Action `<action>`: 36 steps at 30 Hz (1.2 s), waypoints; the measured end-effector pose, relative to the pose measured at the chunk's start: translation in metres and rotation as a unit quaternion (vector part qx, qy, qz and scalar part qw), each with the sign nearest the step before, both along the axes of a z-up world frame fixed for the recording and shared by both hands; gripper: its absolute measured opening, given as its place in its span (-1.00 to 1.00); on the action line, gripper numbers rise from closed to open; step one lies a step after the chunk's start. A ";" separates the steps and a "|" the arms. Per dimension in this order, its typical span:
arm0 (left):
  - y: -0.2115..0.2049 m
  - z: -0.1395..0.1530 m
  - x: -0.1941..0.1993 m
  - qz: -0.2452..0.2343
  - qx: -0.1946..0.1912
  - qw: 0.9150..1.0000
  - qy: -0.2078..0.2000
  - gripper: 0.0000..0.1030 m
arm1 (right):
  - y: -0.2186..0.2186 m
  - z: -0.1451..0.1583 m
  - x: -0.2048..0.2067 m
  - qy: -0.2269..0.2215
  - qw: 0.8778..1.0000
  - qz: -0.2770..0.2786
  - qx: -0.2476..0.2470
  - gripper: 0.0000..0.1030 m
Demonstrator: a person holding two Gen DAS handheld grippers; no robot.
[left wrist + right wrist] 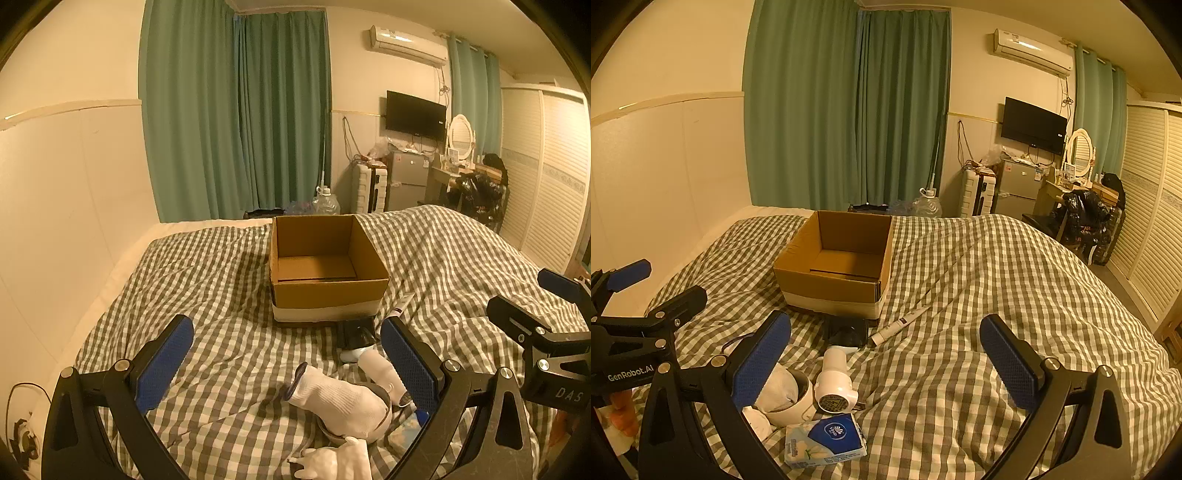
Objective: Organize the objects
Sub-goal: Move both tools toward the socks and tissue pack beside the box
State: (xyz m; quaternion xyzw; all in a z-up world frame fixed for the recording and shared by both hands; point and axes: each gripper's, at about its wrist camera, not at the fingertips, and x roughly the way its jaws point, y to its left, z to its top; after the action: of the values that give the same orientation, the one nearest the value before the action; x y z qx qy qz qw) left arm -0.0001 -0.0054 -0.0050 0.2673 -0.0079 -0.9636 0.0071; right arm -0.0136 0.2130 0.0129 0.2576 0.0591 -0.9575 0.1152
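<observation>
An open, empty cardboard box (325, 273) (838, 266) sits on the checked bed. In front of it lie a white hair dryer (834, 384) (380, 369), a white tube (899, 326) (402, 304), a white sock (332, 402) draped over a white bowl (790, 397), a tissue pack (827, 441) and a white glove (332, 461). My left gripper (288, 365) is open, above the sock and bowl. My right gripper (886, 363) is open, to the right of the pile; it also shows in the left wrist view (532, 299).
The checked duvet (997, 295) covers the bed, with a wall on the left. Beyond the bed stand green curtains (236, 110), a water jug (325, 201), a small fridge (1019, 188), a dressing table (1071, 177) and a louvred wardrobe (1152, 206).
</observation>
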 end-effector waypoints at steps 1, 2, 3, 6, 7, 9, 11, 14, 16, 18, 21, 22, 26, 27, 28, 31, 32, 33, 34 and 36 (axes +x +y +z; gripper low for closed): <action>0.000 0.000 -0.001 0.001 0.001 1.000 -0.002 1.00 | 0.000 0.000 0.000 0.000 1.000 0.001 0.000 0.99; -0.001 0.000 -0.001 0.001 0.003 1.000 -0.003 1.00 | 0.000 0.001 0.000 0.000 1.000 0.001 -0.001 0.99; -0.002 -0.001 -0.002 0.001 0.005 1.000 -0.005 1.00 | 0.000 0.001 0.000 0.000 1.000 0.003 -0.001 0.99; -0.002 -0.001 -0.003 0.001 0.007 1.000 -0.007 1.00 | -0.002 0.002 -0.001 -0.001 1.000 0.005 -0.001 0.99; -0.002 0.000 -0.003 0.002 0.005 1.000 -0.006 1.00 | -0.001 0.003 -0.001 -0.001 1.000 0.006 -0.001 0.99; -0.001 0.001 -0.003 0.003 0.000 1.000 -0.004 1.00 | -0.001 0.003 -0.001 -0.001 1.000 0.008 -0.002 0.99; 0.001 0.000 -0.003 0.003 -0.004 1.000 -0.003 1.00 | -0.001 0.003 -0.001 -0.001 1.000 0.009 -0.001 0.99; 0.001 0.000 -0.003 0.003 -0.004 1.000 -0.004 1.00 | -0.001 0.002 -0.001 -0.001 1.000 0.009 -0.001 0.99; 0.000 -0.001 -0.003 0.007 -0.003 1.000 -0.007 1.00 | -0.002 0.003 -0.001 -0.001 1.000 0.010 -0.001 0.99; -0.001 -0.003 -0.004 0.007 0.000 1.000 -0.012 1.00 | -0.002 0.003 -0.001 -0.001 1.000 0.009 -0.001 0.99; -0.002 -0.004 -0.005 0.006 0.008 1.000 -0.018 1.00 | -0.002 0.003 -0.001 -0.001 1.000 0.009 -0.001 0.99; -0.002 -0.004 -0.005 0.005 0.008 1.000 -0.019 1.00 | -0.002 0.003 -0.001 -0.001 1.000 0.009 -0.001 0.99; 0.000 -0.003 -0.003 0.004 0.003 1.000 -0.017 1.00 | -0.002 0.003 -0.001 0.000 1.000 0.010 -0.001 0.99; 0.001 -0.003 -0.003 0.002 0.004 1.000 -0.017 1.00 | -0.002 0.003 -0.001 0.000 1.000 0.009 -0.001 0.99; 0.001 -0.003 -0.003 -0.001 0.005 1.000 -0.017 1.00 | -0.002 0.003 -0.001 0.000 1.000 0.010 -0.001 0.99; 0.003 -0.003 -0.001 -0.006 0.005 1.000 -0.015 1.00 | -0.002 0.003 -0.001 0.000 1.000 0.009 -0.001 0.99; 0.003 -0.002 -0.001 -0.006 0.004 1.000 -0.014 1.00 | -0.002 0.003 -0.001 0.000 1.000 0.010 -0.001 0.99; 0.004 -0.002 -0.001 -0.006 0.002 1.000 -0.015 1.00 | -0.002 0.003 -0.001 0.000 1.000 0.009 -0.001 0.99; 0.004 -0.002 -0.001 -0.005 0.001 1.000 -0.016 1.00 | -0.002 0.003 -0.001 0.000 1.000 0.009 -0.001 0.99; 0.004 -0.003 -0.003 -0.004 0.002 1.000 -0.019 1.00 | -0.002 0.003 -0.001 0.000 1.000 0.010 -0.001 0.99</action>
State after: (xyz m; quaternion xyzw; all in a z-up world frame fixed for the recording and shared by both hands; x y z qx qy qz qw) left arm -0.0032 -0.0017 -0.0078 0.2857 -0.0069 -0.9583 0.0029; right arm -0.0147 0.2111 0.0156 0.2569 0.0605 -0.9564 0.1246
